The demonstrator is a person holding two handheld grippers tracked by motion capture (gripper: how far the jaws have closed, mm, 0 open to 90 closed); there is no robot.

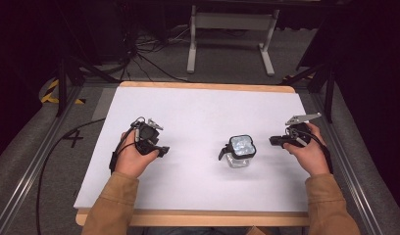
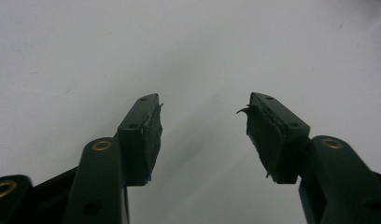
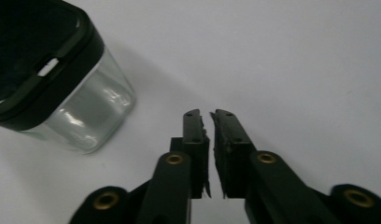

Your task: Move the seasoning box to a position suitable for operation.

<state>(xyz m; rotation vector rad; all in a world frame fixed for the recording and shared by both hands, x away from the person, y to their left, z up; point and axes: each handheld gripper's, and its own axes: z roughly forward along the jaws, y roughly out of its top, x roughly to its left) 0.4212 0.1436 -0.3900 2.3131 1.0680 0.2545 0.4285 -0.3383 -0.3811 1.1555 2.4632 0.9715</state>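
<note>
At the bottom of the high view two tan sleeves [image 1: 110, 205] come in, each hand holding a gripper over the white table [image 1: 198, 107]. The left gripper [image 1: 161, 151] sits at the lower left of centre, its tips pointing toward the frame's right; its own view shows the left gripper [image 2: 202, 135] with the jaws spread wide and nothing between them, only bare white surface ahead. The right gripper [image 1: 274, 141] sits at the right of the frame, pointing left toward the jar [image 1: 239, 151], near it but apart. In the right gripper view the right gripper [image 3: 210, 149] has its jaws drawn almost together, a thin slit left between the frayed pads, clasping nothing. The jar stands between the two grippers, a little right of centre in the high view, upright, its long axis vertical. From above, its squarish black-rimmed lid has a pale, reflective top and a small black tab juts out at its left. The right gripper view adds the jar [image 3: 62, 88] in its upper left: clear glass walls with rounded corners under a thick black lid. Whether it holds anything cannot be told. Beyond the table's far edge lie grey floor, cables and a white stand [image 1: 232, 34].
</note>
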